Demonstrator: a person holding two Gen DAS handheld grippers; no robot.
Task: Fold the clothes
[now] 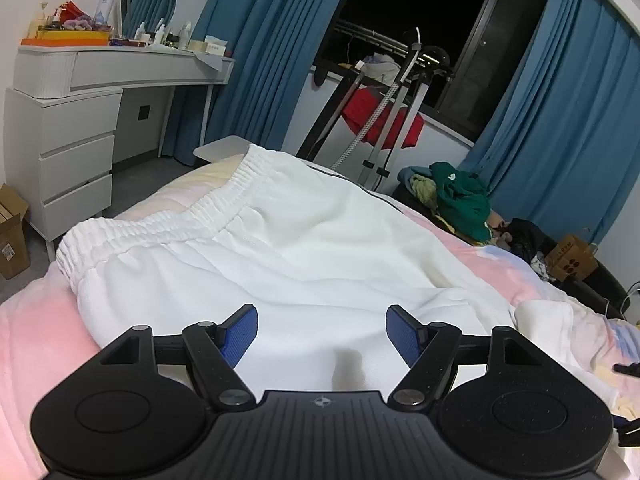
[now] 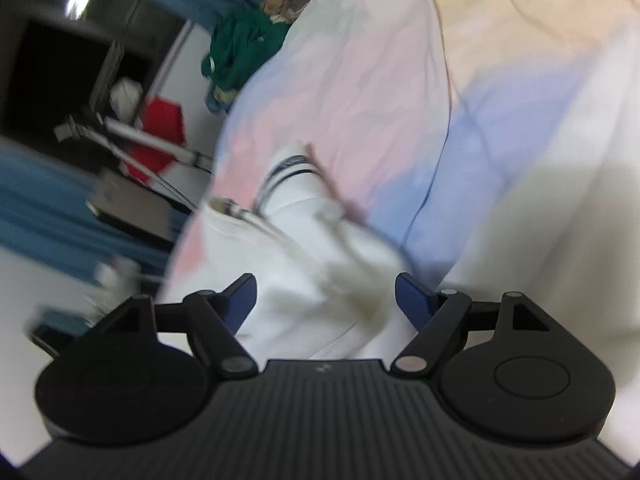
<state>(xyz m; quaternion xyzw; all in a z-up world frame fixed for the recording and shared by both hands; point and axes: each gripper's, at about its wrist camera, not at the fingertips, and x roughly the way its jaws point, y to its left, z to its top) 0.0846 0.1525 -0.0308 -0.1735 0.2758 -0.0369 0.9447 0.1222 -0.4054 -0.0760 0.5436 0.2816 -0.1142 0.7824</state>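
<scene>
White fleece trousers with a gathered elastic waistband (image 1: 256,248) lie spread across the middle of the left wrist view on a pink, blue and cream bedspread (image 1: 36,320), flat probably so they can be folded. Left gripper (image 1: 322,338) hovers released over the cloth, grasping nothing. Right gripper (image 2: 325,300), in a blurred view, stands released above a striped cuff (image 2: 286,184).

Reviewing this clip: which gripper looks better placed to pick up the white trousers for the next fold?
Left, probably. The left gripper hangs open and steady over the white trousers, aimed toward the waistband. The right gripper is open too, but its view is motion-blurred, over the striped cuff.
</scene>
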